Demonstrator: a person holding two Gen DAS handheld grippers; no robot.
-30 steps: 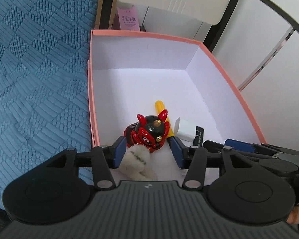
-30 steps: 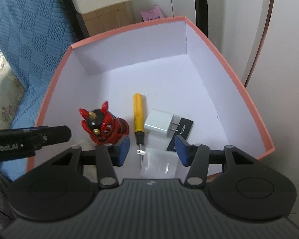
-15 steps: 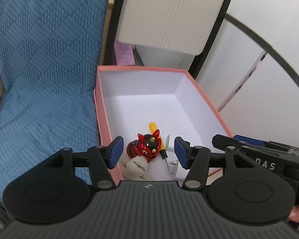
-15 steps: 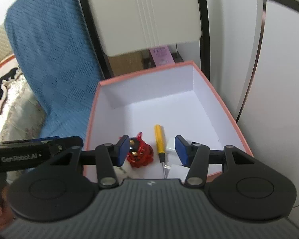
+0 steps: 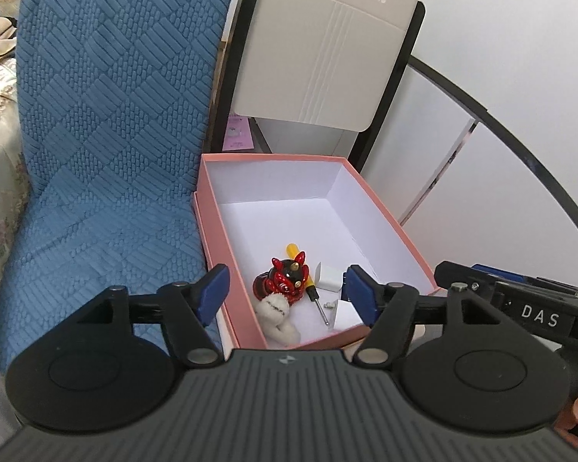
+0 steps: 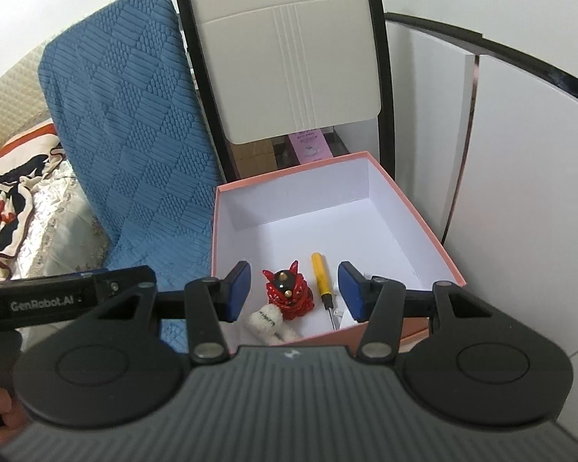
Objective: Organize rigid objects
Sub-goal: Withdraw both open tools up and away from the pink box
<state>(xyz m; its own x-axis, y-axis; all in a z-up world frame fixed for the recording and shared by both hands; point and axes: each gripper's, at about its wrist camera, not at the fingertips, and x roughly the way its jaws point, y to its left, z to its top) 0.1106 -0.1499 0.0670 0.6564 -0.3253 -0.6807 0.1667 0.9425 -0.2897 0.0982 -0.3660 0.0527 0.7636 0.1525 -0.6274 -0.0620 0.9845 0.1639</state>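
Figurine (image 5: 285, 279), screwdriver (image 5: 308, 287) and charger (image 5: 329, 277) lie crowded at the pink box's (image 5: 227, 269) near end. Left tool (image 5: 285, 294) is opening, empty; right tool (image 6: 294, 290) stands half-spread, empty. Another item dropped there could topple the figurine.

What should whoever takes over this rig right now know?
Left gripper: empty, jaws opening, above the box's near end.
Right gripper: open, empty, also above it.
Pink box: holds the red figurine, yellow screwdriver, white charger and a small plush toy, all at the near end.
Done: those four are boxed.
Left: nothing else loose shows in view.
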